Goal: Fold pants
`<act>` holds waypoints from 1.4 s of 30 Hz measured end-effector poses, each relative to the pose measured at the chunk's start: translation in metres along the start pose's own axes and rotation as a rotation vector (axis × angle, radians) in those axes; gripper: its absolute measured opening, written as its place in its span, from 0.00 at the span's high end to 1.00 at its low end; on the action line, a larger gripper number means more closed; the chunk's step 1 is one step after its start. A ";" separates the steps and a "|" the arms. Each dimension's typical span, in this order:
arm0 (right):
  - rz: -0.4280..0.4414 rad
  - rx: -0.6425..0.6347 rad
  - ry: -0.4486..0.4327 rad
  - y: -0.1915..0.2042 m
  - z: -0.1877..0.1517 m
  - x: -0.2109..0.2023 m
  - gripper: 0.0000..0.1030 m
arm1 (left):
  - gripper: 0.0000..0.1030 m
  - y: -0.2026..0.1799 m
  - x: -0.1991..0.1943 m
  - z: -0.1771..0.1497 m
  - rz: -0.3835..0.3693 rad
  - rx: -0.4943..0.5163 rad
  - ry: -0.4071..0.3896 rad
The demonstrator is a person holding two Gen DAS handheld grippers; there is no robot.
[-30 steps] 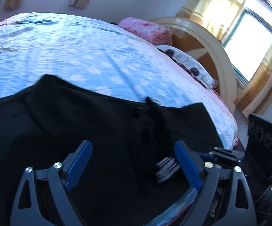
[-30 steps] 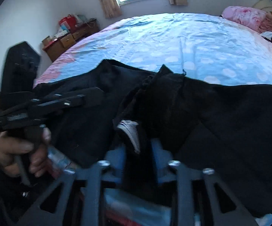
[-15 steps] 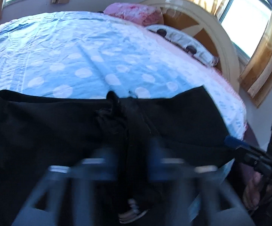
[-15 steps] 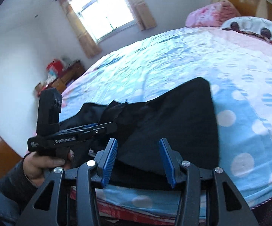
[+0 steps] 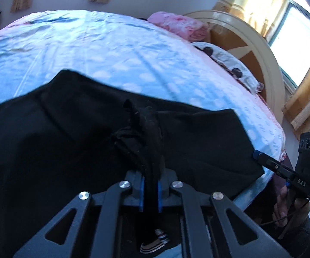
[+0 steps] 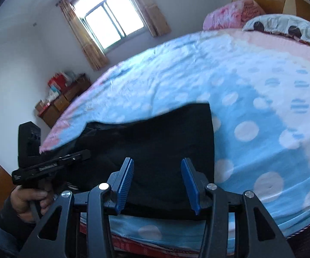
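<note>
Black pants [image 5: 58,146] lie spread across the near edge of the bed, seen also in the right wrist view [image 6: 155,142]. My left gripper [image 5: 150,190] is shut on a bunched ridge of the pants' fabric [image 5: 142,129] near their middle. A striped label [image 5: 155,243] hangs below the jaws. My right gripper [image 6: 157,187] is open and empty, hovering just above the right end of the pants near the bed's edge. The left gripper also shows at the left of the right wrist view [image 6: 54,165].
The bed has a blue and white dotted sheet [image 6: 251,99]. A pink pillow [image 5: 176,24], a patterned pillow [image 5: 226,58] and a curved headboard [image 5: 260,49] are at the far right. A wooden dresser [image 6: 62,101] stands by the far wall.
My left gripper has closed on the bunched middle of the pants. My right gripper let go of the fabric, opened and moved to the pants' right end.
</note>
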State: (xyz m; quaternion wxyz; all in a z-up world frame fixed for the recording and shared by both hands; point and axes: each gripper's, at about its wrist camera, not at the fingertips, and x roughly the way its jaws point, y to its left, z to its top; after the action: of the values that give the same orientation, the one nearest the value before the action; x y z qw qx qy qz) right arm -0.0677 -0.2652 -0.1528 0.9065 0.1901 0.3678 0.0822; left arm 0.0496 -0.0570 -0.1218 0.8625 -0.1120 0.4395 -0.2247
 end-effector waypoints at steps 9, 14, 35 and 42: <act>-0.033 0.031 0.036 -0.009 -0.004 0.006 0.53 | 0.91 -0.001 0.003 -0.004 0.012 0.029 -0.007; -0.055 0.020 0.102 -0.012 -0.004 0.020 0.53 | 0.84 0.002 0.009 -0.006 0.015 0.035 -0.006; -0.047 0.043 0.143 -0.027 0.072 0.076 0.53 | 0.37 -0.036 0.013 -0.012 0.015 0.200 -0.058; -0.013 -0.003 0.182 -0.002 0.085 0.055 0.53 | 0.32 -0.017 -0.019 -0.010 0.000 0.152 -0.122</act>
State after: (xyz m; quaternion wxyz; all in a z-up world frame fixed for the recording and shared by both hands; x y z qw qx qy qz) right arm 0.0308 -0.2754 -0.1330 0.8702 0.1782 0.4496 0.0937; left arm 0.0271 -0.0622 -0.1078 0.8937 -0.0598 0.3678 -0.2499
